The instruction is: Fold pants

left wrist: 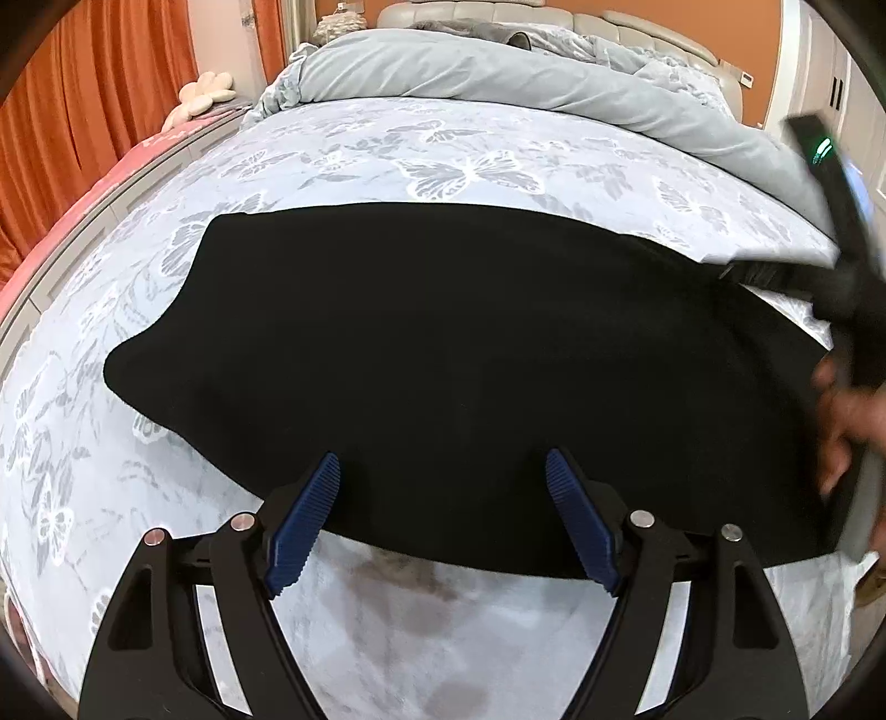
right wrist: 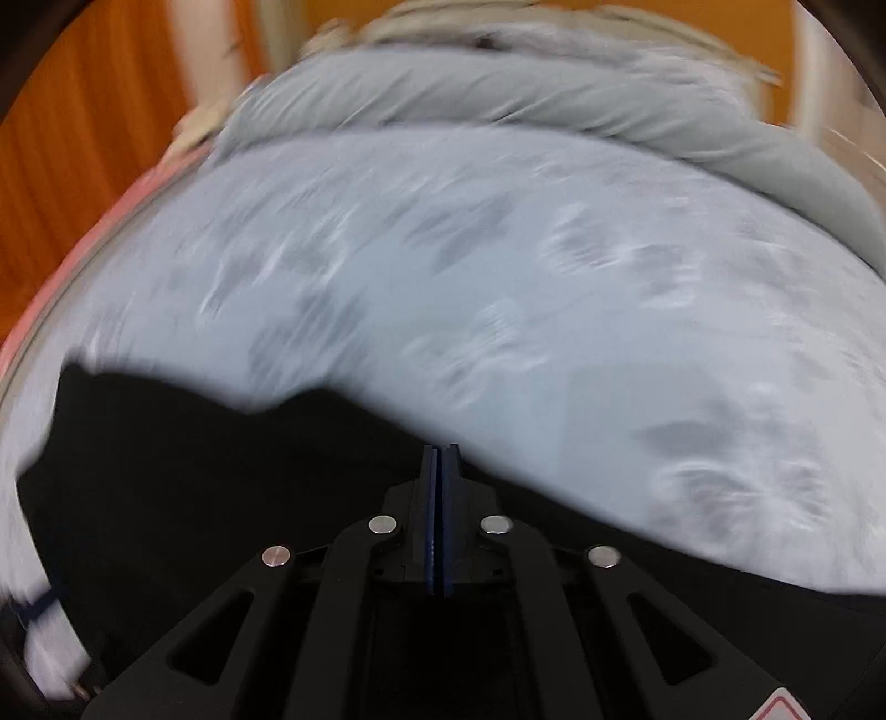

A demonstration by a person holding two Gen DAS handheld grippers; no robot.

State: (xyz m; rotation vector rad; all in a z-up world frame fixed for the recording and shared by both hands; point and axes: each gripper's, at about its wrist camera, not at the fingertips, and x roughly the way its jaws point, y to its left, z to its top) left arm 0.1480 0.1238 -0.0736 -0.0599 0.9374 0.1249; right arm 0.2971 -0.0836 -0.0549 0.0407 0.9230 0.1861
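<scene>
**Black pants spread across the bed, one gripper wide, the other clenched**

The bed (left wrist: 387, 144) fills both views, covered by a pale blue sheet printed with grey and white butterflies. Along its far end, towards the padded headboard (left wrist: 498, 11), a grey duvet (left wrist: 498, 72) lies bunched in a long roll. Orange curtains (left wrist: 83, 111) hang past the bed's left edge, where a pink strip (left wrist: 66, 221) runs alongside the mattress and a cream flower-shaped cushion (left wrist: 202, 94) sits near the far left corner.

The black pants (left wrist: 443, 360) lie flat across the near half of the bed, running from close to the left edge to the right edge, their near border close to the bed's front edge. A darker stain (left wrist: 398, 576) marks the sheet just in front of them.

The left gripper (left wrist: 443, 520) hovers over the near border of the pants, its blue ribbed pads released and standing well apart, nothing between them.

At the right edge of the bed, in the left wrist view, the right gripper (left wrist: 847, 266) appears blurred above the pants, with the person's hand (left wrist: 847, 421) on its handle. In its own heavily blurred view the right gripper (right wrist: 441, 459) is clenched, blue pads together over the far border of the black cloth; whether any fabric is pinched between them cannot be told.
</scene>
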